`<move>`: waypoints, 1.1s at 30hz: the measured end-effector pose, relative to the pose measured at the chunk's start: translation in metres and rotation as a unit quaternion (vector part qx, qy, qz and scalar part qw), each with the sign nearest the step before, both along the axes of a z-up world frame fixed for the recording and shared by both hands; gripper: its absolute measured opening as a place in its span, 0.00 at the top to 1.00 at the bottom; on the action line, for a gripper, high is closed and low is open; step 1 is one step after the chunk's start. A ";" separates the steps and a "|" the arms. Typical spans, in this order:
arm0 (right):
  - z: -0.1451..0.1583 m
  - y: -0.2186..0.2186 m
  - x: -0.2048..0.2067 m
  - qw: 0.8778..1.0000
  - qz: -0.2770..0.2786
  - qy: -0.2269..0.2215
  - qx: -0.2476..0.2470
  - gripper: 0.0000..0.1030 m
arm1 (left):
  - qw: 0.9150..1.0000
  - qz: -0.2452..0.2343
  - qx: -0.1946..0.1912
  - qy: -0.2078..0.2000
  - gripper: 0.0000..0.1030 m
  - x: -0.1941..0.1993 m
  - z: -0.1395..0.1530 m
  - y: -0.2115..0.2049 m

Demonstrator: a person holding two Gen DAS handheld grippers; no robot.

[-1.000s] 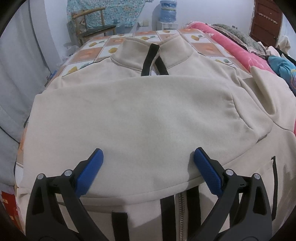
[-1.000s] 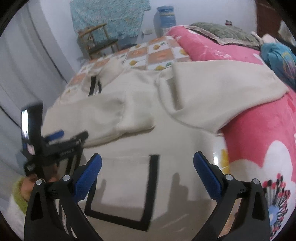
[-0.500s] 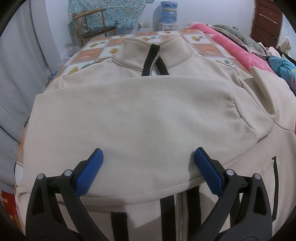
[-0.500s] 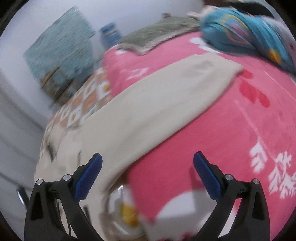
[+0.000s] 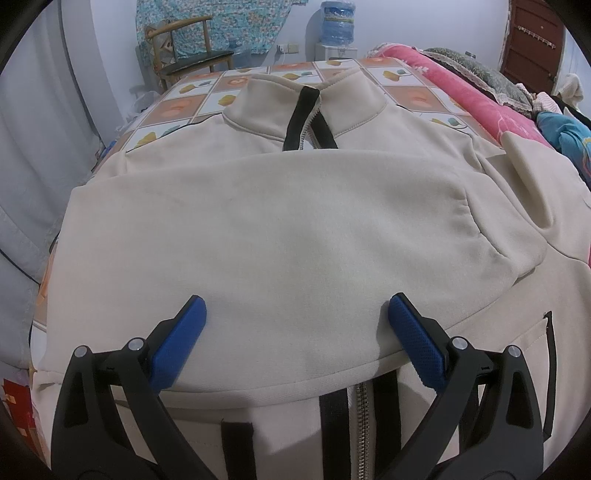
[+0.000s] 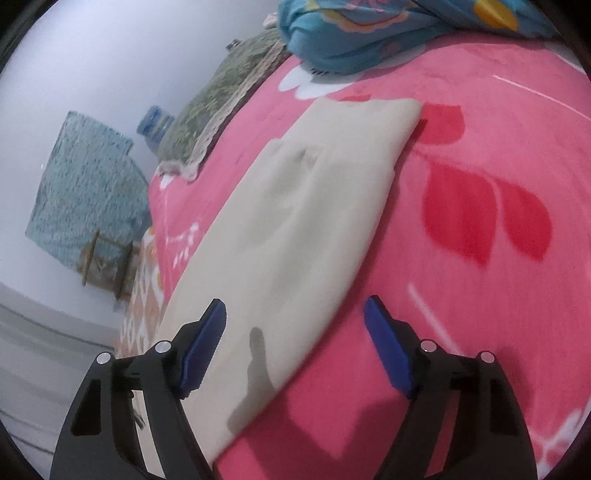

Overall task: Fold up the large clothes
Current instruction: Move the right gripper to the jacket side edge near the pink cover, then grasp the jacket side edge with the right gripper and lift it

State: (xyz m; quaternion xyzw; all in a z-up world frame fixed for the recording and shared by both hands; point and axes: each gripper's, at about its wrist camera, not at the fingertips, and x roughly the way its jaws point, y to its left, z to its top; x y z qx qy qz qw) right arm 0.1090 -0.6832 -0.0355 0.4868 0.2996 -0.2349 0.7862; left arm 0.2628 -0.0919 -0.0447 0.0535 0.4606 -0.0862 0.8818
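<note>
My left gripper (image 5: 295, 325) hangs over the cream jacket (image 5: 280, 236), which lies spread on the bed with its collar (image 5: 306, 99) at the far end from me. Its 2 blue pads (image 5: 415, 339) stand wide apart with nothing pinched between them; the folded sleeve (image 5: 480, 221) runs crosswise just ahead of the fingertips, its cuff ending ahead and to the right of the right pad. The zipper (image 5: 362, 421) shows directly below, between the 2 fingers, flanked by black trim. Beyond the collar I see the tiled bedsheet (image 5: 192, 103), and farther off a wooden chair (image 5: 184, 48) and a water bottle (image 5: 338, 22). My right gripper (image 6: 295, 325) is tilted, pointing down along the jacket's other sleeve (image 6: 306, 221), which stretches away from me across the pink blanket (image 6: 480, 295). Its jaws are closing, yet the pads remain apart and grip nothing: the left pad (image 6: 205, 343) is over the sleeve, the right one over bare blanket, so the sleeve's near edge lies between them. Past the sleeve's far end sits a blue patterned cloth (image 6: 369, 33).
</note>
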 end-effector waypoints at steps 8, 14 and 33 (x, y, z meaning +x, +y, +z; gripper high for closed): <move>-0.005 -0.029 0.013 0.999 -0.031 -0.002 -0.007 0.31 | 1.000 0.000 0.000 0.000 0.07 0.000 0.000 0.000; -0.005 -0.045 0.020 0.999 -0.043 -0.003 -0.006 0.31 | 1.000 0.000 0.000 -0.001 0.06 0.000 0.000 0.000; -0.007 -0.067 0.014 0.996 -0.085 -0.016 0.008 0.57 | 1.000 0.000 0.001 -0.004 0.06 -0.001 0.000 -0.001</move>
